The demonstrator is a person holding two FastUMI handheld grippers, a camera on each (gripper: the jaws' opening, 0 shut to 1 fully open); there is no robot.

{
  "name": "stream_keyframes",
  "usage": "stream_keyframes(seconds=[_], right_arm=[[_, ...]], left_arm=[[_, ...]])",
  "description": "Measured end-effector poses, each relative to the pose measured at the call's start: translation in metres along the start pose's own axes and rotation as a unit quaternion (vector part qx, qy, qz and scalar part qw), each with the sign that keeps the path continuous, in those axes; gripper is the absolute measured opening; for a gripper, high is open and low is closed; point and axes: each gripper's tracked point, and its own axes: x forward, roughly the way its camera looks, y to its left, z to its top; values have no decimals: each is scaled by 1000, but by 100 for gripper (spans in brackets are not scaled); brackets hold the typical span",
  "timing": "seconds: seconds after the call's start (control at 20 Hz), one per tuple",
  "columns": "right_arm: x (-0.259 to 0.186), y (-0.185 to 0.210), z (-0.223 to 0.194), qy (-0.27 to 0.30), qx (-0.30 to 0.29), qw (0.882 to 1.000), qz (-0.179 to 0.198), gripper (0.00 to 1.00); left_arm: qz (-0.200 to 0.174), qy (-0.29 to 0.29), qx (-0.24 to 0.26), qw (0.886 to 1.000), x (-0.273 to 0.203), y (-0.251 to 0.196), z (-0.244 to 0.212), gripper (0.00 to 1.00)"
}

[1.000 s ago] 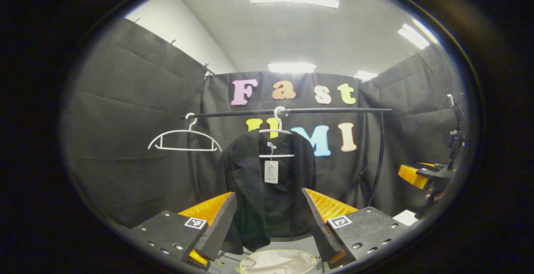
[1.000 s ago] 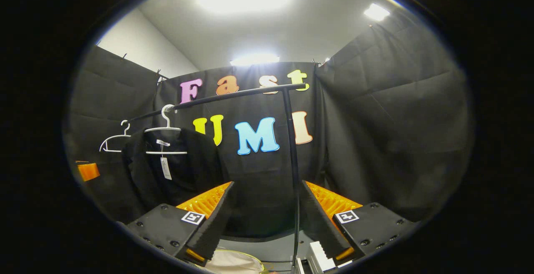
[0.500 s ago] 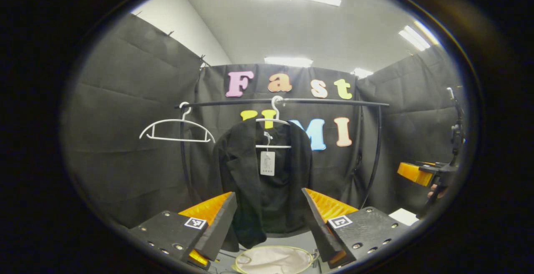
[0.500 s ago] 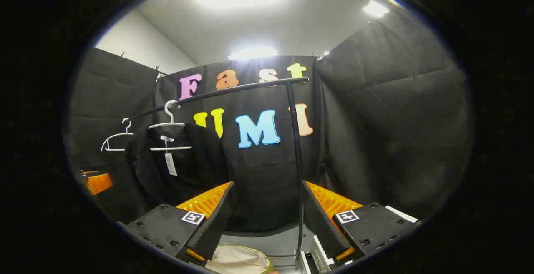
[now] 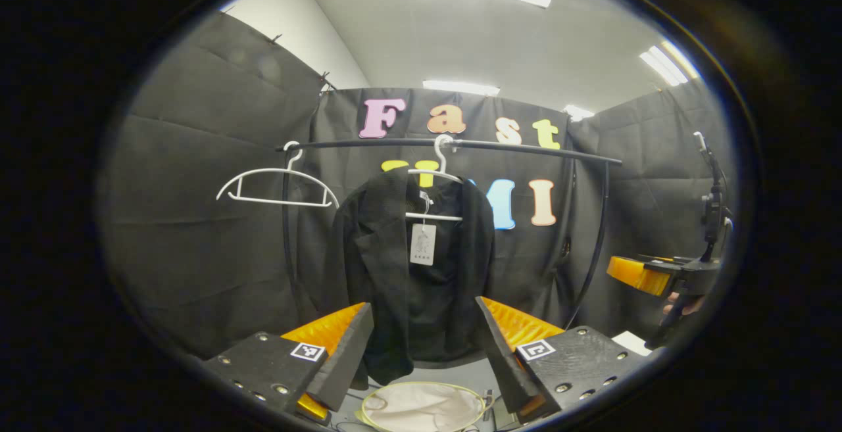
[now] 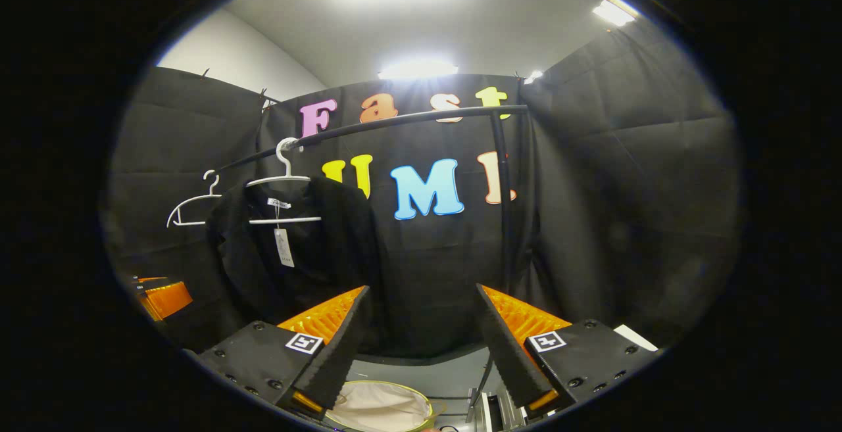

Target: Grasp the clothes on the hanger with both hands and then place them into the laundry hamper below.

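Black cloth, soft and limp by the look of it, makes up the jacket point(image 5: 411, 267) that hangs on a white hanger point(image 5: 434, 185) from the dark rail point(image 5: 460, 144) in the left gripper view, with a pale tag point(image 5: 422, 244) dangling at its open front. The left gripper point(image 5: 424, 346) stands wide apart and empty, well short of the garment, its fingers framing the jacket's lower half. Below, between them, lies the round pale mouth of the laundry hamper point(image 5: 421, 407), almost straight under the hem. An empty hanger point(image 5: 276, 185) sits farther along the rail, and the other gripper shows at the far edge of this view. In the right gripper view the jacket point(image 6: 289, 254) hangs off to one side, the right gripper point(image 6: 421, 346) likewise spread wide, holding nothing and aimed at the booth wall past the rail's upright point(image 6: 505, 208); the hamper point(image 6: 378, 406) peeps in at the bottom. Judging by its drape, the jacket should be light but floppy and apt to slide off one-sided, so a pinch at each shoulder, near the hanger's ends, seems the surest hold.
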Motion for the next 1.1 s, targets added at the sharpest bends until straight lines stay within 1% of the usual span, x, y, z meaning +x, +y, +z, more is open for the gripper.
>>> stream_keyframes(seconds=[0.2,0.25,0.35,0.4,0.5,0.55,0.6,0.65,0.75,0.95,1.1], right_arm=[[46,39,-7,17,4,999,47,98],[56,46,-6,18,6,998,55,98],[81,61,-1,14,14,997,73,98],[92,68,-1,15,17,996,81,98],[116,80,0,18,22,995,99,98],[127,84,-1,22,24,994,107,93],[137,90,-2,27,27,992,117,98],[147,97,-3,31,29,991,130,98],[165,105,-2,36,32,989,143,98],[189,125,-2,39,32,983,175,98],[209,135,-4,41,30,980,194,98]], left_arm=[[34,11,10,999,18,11,0,89],[48,15,13,999,25,16,0,89],[90,24,21,995,39,31,-1,90],[101,29,15,994,48,33,-3,90],[111,32,-14,993,67,32,-4,90],[115,32,-27,992,77,32,-2,90],[121,31,-36,992,86,33,0,90],[129,32,-40,990,94,35,1,90],[147,31,-37,988,111,37,6,90],[166,23,-29,985,148,33,13,90],[186,22,-36,982,170,35,15,90]])
